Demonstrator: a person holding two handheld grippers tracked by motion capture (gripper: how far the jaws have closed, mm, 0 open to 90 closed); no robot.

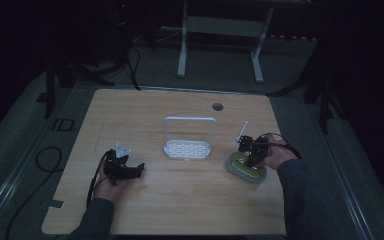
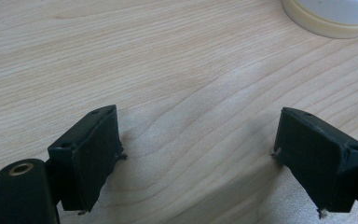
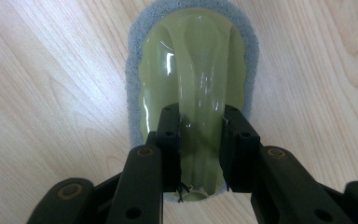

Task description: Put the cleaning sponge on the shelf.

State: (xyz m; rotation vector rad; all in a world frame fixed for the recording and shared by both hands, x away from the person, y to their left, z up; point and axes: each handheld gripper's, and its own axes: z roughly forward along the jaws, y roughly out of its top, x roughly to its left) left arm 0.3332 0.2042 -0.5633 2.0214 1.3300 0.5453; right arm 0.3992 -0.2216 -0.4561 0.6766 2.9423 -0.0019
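The right claw (image 3: pixel 200 154) grips a scrubber (image 3: pixel 193 70), a glossy yellow-green plastic body with a raised ridge down its middle, sitting on a grey sponge pad that shows as a rim all round it. In the right gripper view the two black jaws rise from the bottom of the frame and press on either side of that ridge near the scrubber's lower end, so the claw stands at a middling width, closed on the handle. The scrubber fills the upper middle of that frame and lies flat on the pale wooden bench (image 3: pixel 51 93).

In the high view the scrubber (image 1: pixel 244 171) lies at the right of the bench (image 1: pixel 180 200), just right of a white wire rack (image 1: pixel 189 148) with a tall looped handle that stands near the bench's centre. The right claw (image 1: pixel 247 155) comes down on the scrubber from above, the hand behind it at the right.

The left claw (image 1: pixel 139 168) lies low over the bench at the lower left of the high view, well apart from the rack and the scrubber. In the left gripper view its jaws stand wide apart with bare wood between them (image 2: pixel 198 154); the curved rim of a cream-coloured thing (image 2: pixel 326 21) shows in the upper right corner of that frame
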